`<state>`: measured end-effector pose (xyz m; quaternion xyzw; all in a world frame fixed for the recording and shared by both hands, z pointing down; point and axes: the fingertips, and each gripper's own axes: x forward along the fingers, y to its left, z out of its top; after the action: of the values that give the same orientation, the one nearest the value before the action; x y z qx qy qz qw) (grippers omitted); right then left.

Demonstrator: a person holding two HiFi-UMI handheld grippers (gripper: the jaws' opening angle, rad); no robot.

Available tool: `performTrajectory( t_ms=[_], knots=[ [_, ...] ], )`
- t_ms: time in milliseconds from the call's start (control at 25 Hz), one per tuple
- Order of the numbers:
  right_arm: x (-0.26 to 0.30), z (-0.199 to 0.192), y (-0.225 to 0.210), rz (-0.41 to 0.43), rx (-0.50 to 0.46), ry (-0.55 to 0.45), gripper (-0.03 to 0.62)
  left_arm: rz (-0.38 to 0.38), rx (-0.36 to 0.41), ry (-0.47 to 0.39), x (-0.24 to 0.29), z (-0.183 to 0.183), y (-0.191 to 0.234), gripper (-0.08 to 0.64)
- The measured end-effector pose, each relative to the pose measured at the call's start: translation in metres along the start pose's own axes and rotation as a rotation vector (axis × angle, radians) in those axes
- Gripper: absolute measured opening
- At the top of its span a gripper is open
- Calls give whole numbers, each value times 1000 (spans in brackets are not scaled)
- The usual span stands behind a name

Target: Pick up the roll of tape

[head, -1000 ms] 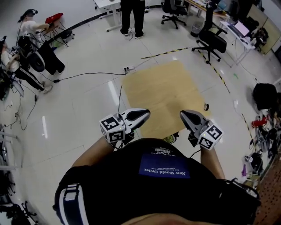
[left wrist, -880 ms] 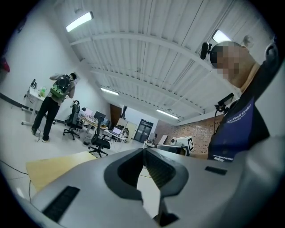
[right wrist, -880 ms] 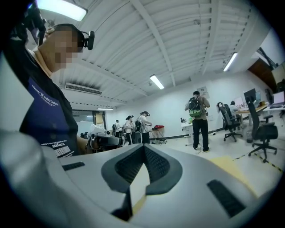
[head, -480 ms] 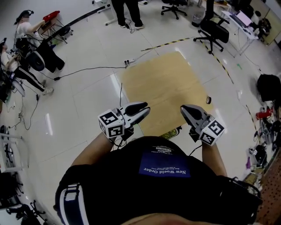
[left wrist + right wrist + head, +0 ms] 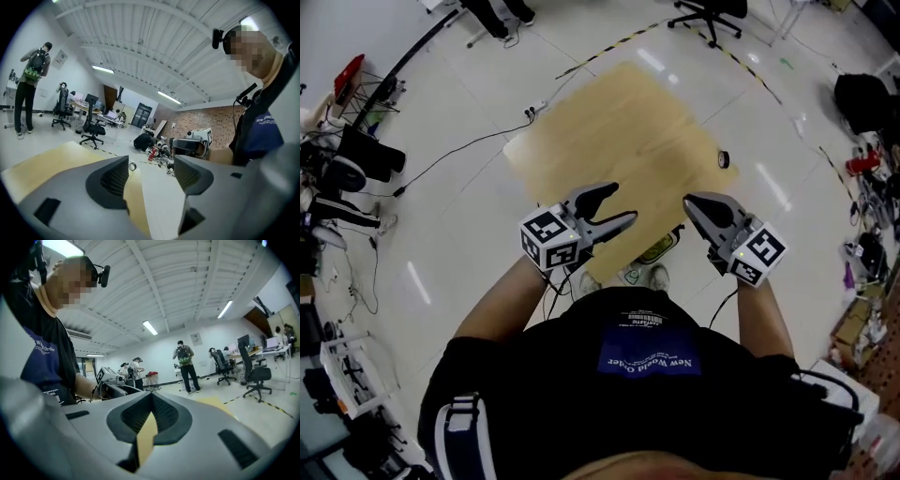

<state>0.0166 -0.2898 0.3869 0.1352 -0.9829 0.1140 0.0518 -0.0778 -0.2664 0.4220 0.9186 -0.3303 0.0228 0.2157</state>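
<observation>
The roll of tape is a small dark ring lying near the right edge of a light wooden board on the floor. Through the left gripper view the tape shows small and far off. My left gripper is held in the air over the board's near edge, its jaws opening with nothing between them. My right gripper hovers beside it, well short of the tape. Its fingertips meet, so it is shut and holds nothing.
A person's shoes stand at the board's near edge. A cable and power strip lie on the floor at the back left. Office chairs and striped floor tape are behind the board. Bags and clutter line the right side.
The left gripper's jaws have opened from shut. Both grippers have moved forward and lower towards the board. The board and the tape now lie closer in the head view.
</observation>
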Motion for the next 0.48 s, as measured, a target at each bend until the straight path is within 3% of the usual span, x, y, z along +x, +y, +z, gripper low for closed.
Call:
performTrajectory(
  t_ms=[200, 320, 480],
  knots=[
    [-37, -14, -54, -75, -16, -7, -14, -16, 43, 106, 91, -15, 25, 367],
    [-69, -28, -87, -122, -8, -5, -14, -55, 69, 162, 153, -29, 32, 371],
    [-109, -48, -129, -185, 19, -10, -14, -137, 162, 230, 235, -51, 37, 371]
  ],
)
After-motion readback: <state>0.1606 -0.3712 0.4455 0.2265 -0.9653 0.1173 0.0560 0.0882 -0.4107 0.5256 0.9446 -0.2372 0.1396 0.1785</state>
